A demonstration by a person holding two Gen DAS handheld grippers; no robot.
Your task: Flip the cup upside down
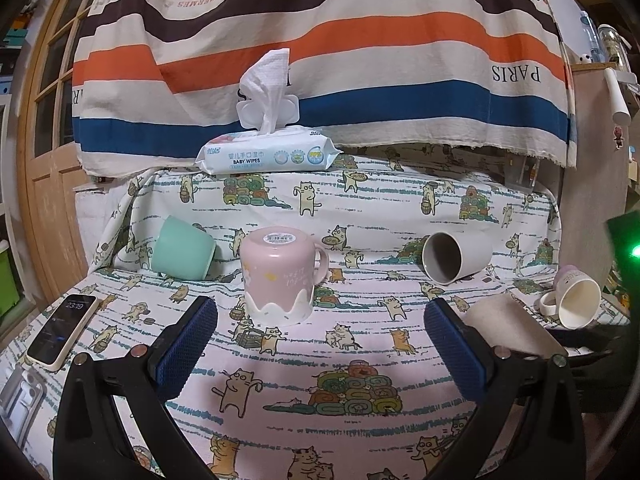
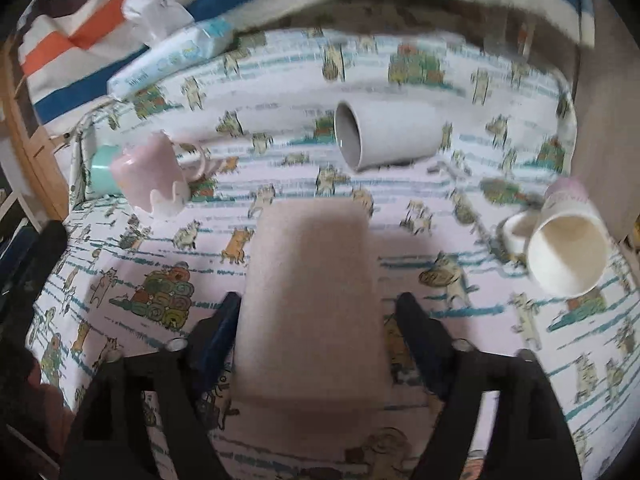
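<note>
A pink mug (image 1: 278, 276) with a white wavy rim stands upside down on the cat-print cloth, straight ahead of my open, empty left gripper (image 1: 320, 344). A beige cup (image 2: 316, 300) sits between the fingers of my right gripper (image 2: 320, 328); the view is blurred and the right finger seems a little apart from it. The beige cup also shows in the left wrist view (image 1: 516, 328). A grey cup (image 1: 456, 256) lies on its side, mouth toward me. A white and lilac mug (image 1: 572, 296) lies on its side at the right. A mint cup (image 1: 182, 248) leans tilted at the left.
A pack of baby wipes (image 1: 268, 152) sits at the back against a striped hanging cloth (image 1: 320, 40). A phone (image 1: 62, 332) lies at the cloth's left edge. A wooden door (image 1: 44, 120) stands at the left, a brown panel (image 2: 608, 120) at the right.
</note>
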